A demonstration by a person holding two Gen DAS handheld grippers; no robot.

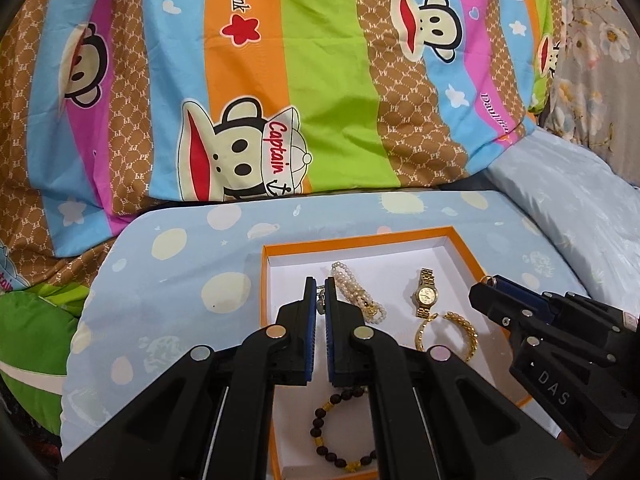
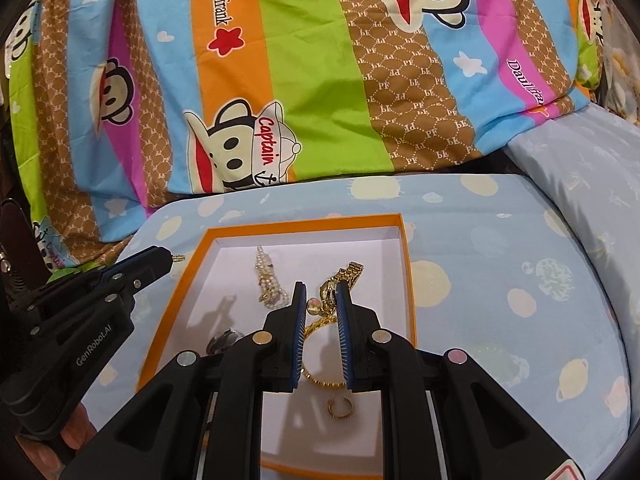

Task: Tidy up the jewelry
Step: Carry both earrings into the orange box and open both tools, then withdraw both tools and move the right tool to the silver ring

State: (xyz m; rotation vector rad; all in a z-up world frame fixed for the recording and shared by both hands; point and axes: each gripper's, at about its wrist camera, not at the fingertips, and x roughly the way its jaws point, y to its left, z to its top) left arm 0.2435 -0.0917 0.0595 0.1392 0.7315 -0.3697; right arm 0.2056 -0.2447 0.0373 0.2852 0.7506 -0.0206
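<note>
Showing matte black moulded plastic throughout on the left gripper (image 1: 320,284) and the right gripper (image 2: 320,288). Carrying ribbed blue pads (image 1: 309,344) along the inner faces of the flat, tapering fingers (image 1: 298,316). Bearing round silver discs (image 1: 277,332) on the jointed linkage bars, with one pinkish disc (image 1: 439,353) sitting toward 5 o'clock in the left wrist view. Displaying small silver screws (image 1: 506,321) along the side plates. Wearing pale "DAS" lettering (image 1: 554,388) at 4 o'clock in the left wrist view and "GenRobot.AI" lettering (image 2: 94,346) at 8 o'clock in the right wrist view. Sporting a red-and-white label (image 2: 560,474) at 5 o'clock there.
</note>
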